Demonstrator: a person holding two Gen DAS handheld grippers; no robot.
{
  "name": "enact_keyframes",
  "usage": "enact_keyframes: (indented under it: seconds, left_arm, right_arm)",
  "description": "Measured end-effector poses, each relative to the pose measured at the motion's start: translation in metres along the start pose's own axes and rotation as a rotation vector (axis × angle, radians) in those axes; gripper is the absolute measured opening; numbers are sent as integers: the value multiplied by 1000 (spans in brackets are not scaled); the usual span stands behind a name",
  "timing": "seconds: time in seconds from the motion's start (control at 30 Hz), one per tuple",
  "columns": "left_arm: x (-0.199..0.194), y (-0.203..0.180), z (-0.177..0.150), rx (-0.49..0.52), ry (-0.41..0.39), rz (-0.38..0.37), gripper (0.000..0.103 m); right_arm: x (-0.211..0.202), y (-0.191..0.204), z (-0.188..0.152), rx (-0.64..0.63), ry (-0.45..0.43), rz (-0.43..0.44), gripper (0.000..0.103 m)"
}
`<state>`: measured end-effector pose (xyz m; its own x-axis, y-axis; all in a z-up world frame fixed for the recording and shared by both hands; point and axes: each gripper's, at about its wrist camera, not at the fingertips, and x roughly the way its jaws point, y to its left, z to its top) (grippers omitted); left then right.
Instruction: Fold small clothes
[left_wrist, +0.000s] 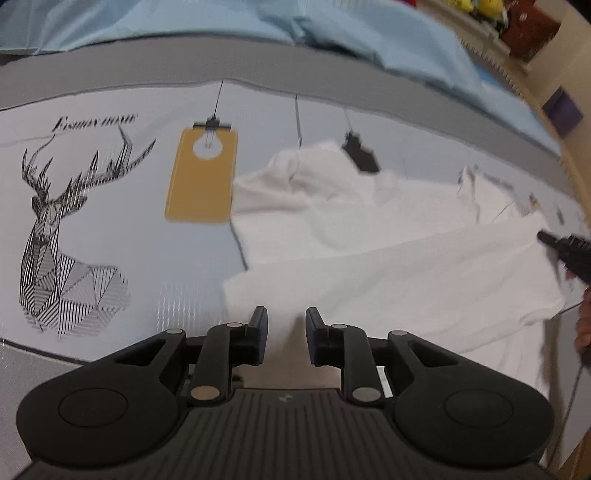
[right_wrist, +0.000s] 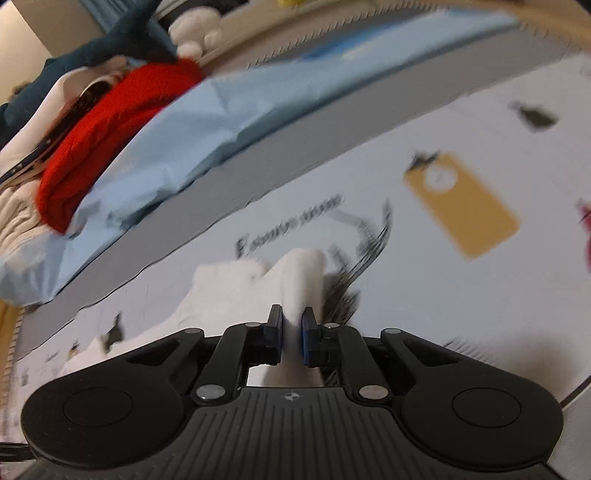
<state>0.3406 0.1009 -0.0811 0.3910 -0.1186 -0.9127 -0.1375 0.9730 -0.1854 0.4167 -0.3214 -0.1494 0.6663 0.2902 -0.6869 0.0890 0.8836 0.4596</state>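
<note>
A small white garment lies partly folded on a printed light mat, right of centre in the left wrist view. My left gripper is open and empty, just above the garment's near edge. My right gripper is shut on a fold of the white garment and holds it lifted above the mat. The right gripper's tip shows at the right edge of the left wrist view, at the garment's right side.
The mat carries a deer drawing, a yellow tag print and small black prints. A light blue sheet lies behind the mat. Red cloth and a plush toy lie at the back.
</note>
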Motion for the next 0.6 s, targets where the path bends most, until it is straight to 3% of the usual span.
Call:
enact_keyframes:
  seconds: [0.03, 0.1, 0.17, 0.27, 0.37, 0.4, 0.57, 0.6]
  left_arm:
    - [-3, 1, 0, 0, -9, -12, 24]
    - [-4, -2, 0, 8, -14, -35, 24]
    - [-3, -7, -1, 26, -10, -48, 24]
    - [1, -11, -4, 57, 3, -59, 24]
    - [1, -8, -5, 55, 7, -49, 24]
    - [0, -7, -6, 53, 5, -50, 24]
    - [-4, -8, -7, 72, -3, -42, 24]
    - [-4, -7, -8, 73, -4, -40, 24]
  right_arm:
    - [0, -2, 1, -14, -6, -31, 11]
    - [0, -5, 1, -34, -1, -136, 23]
    - [-7, -9, 3, -31, -7, -175, 25]
    - [-24, -8, 6, -78, 29, -57, 25]
    - [-32, 2, -5, -222, 136, 32, 47]
    - [-35, 4, -11, -278, 166, 39, 49]
    - [-44, 6, -32, -418, 232, 56, 49]
    - [-46, 6, -35, -439, 230, 55, 41]
